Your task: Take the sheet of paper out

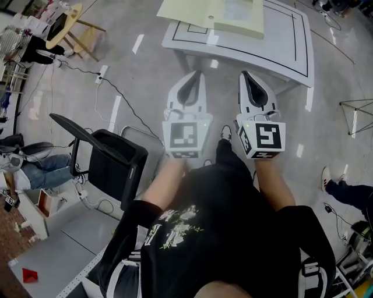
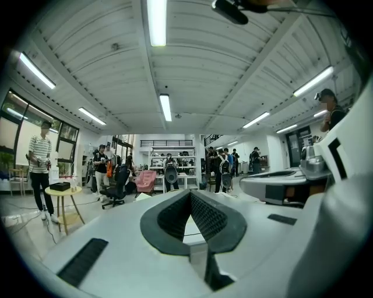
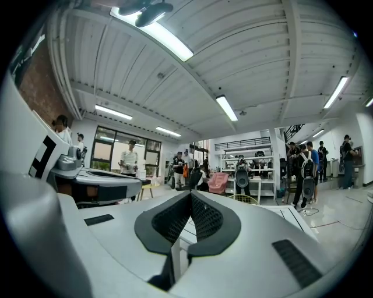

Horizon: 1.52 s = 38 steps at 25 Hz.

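Jaws together on left gripper (image 1: 197, 75), right gripper (image 1: 245, 75).

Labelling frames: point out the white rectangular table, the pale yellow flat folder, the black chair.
white table (image 1: 280, 49): head view, bare top
pale yellow folder (image 1: 192, 11): head view, cover
black chair (image 1: 113, 169): head view, middle

The left gripper (image 2: 190, 195), jaws together, points toward a distant pink chair (image 2: 145, 180).

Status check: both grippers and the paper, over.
Left gripper shut, empty. Right gripper shut, empty. Both held short of the white table; pale yellow folder lies on it, untouched. No obstruction seen.
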Available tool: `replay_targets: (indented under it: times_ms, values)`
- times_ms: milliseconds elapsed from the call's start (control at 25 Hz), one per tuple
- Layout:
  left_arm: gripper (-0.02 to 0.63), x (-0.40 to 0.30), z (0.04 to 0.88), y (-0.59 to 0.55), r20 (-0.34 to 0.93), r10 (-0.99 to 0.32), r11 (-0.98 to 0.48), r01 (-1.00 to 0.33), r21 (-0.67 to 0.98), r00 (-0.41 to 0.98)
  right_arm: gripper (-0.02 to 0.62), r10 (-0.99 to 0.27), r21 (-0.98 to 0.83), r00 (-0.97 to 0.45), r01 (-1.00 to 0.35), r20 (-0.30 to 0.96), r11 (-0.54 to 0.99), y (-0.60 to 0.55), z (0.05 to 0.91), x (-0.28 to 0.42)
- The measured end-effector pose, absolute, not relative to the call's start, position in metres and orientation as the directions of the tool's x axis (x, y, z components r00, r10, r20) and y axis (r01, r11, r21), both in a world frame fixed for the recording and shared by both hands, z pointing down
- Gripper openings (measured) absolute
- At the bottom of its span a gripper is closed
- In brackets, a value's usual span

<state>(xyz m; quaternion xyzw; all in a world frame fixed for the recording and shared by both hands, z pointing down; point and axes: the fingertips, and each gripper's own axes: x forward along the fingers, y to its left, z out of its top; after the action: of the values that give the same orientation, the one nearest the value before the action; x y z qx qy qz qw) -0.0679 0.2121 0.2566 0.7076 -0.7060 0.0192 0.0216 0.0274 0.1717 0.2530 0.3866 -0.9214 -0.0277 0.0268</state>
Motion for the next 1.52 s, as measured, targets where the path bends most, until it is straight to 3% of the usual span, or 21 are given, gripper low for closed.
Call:
replay_targets:
  times_ms: [1520]
  values:
    - [-0.006,-0.074,0.255,0.019,0.064,-0.995,0.08,-0.997,0.018,-0.079,-0.002,-0.64,0.053,-0.766,-0.638,0.056,0.768,-0.027,0.256,0.008]
